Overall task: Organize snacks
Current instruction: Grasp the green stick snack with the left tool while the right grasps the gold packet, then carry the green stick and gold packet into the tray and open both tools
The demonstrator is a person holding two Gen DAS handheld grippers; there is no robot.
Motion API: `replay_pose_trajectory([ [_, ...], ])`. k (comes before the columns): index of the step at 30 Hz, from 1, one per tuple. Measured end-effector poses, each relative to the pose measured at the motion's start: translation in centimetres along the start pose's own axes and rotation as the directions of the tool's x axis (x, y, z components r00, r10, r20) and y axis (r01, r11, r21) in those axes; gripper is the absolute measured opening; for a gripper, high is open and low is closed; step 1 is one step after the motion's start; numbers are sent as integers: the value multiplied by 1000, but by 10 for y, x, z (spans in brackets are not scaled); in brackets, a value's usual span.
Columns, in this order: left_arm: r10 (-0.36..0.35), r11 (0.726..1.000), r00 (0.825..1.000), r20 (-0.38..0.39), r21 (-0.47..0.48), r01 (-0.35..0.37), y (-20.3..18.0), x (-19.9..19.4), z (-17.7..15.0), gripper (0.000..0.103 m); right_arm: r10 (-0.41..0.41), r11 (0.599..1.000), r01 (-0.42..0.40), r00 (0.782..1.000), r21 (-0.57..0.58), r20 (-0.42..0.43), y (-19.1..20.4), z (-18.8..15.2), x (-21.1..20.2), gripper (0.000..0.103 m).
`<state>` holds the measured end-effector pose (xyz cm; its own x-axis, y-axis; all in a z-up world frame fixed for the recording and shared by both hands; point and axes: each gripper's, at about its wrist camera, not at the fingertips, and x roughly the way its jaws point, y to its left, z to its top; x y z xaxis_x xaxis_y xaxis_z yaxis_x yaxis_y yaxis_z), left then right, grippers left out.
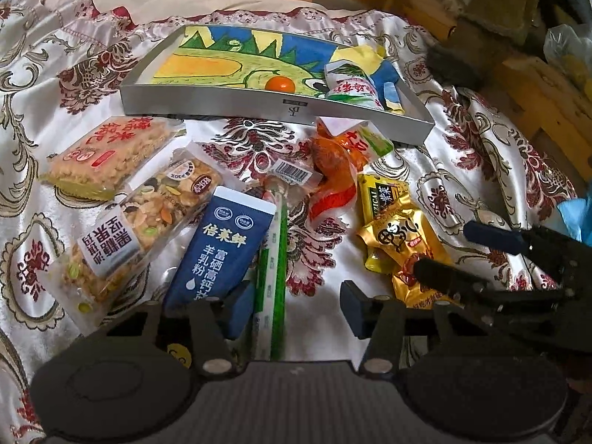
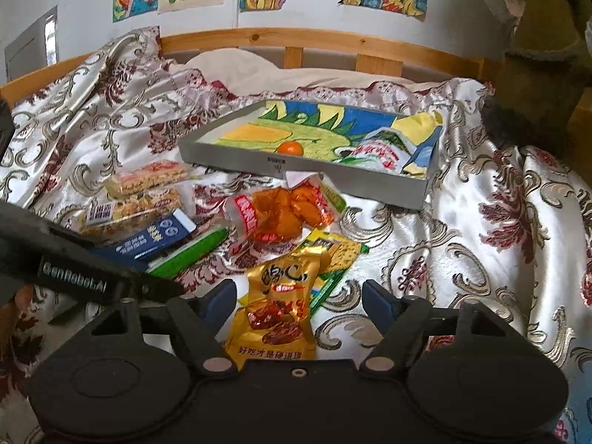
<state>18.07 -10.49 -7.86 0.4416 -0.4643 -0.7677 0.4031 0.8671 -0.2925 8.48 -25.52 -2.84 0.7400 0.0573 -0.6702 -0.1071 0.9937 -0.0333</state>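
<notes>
Snacks lie scattered on the bedspread (image 2: 462, 259), near side of the tray (image 2: 236, 157). The right gripper (image 2: 299, 301) straddles the gold packet (image 2: 275, 314), jaws apart. The left gripper (image 1: 296, 309) straddles the green stick (image 1: 272, 277), untouched, beside the blue sachet (image 1: 218, 248).

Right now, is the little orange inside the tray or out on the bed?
Inside. The small orange sits on the colourful drawing within the grey tray walls, beside a white snack packet.

Snack packets (image 1: 207, 222) scattered on bedspread (image 1: 462, 170), tray (image 1: 259, 105) behind them
</notes>
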Motion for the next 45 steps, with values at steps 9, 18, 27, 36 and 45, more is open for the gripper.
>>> replay_pose_trajectory([
  [9,48,998,999,-4,40,-48,-4,16,7,42,9,999,-11,999,-51,-40,11,-6,15,72],
  [18,78,996,997,-16,38,-77,-4,17,5,19,-14,992,5,997,-123,-73,26,-9,27,55],
  [27,17,1000,999,-42,12,-17,-14,10,-3,19,-62,983,45,994,-180,-92,34,-8,22,50],
  [36,-31,997,999,-42,-71,28,-12,4,-5,19,-132,942,105,989,-319,-62,49,-14,13,47],
  [45,-45,996,999,-3,-76,45,-19,-9,-11,18,-241,867,224,970,-445,18,57,-21,8,47],
])
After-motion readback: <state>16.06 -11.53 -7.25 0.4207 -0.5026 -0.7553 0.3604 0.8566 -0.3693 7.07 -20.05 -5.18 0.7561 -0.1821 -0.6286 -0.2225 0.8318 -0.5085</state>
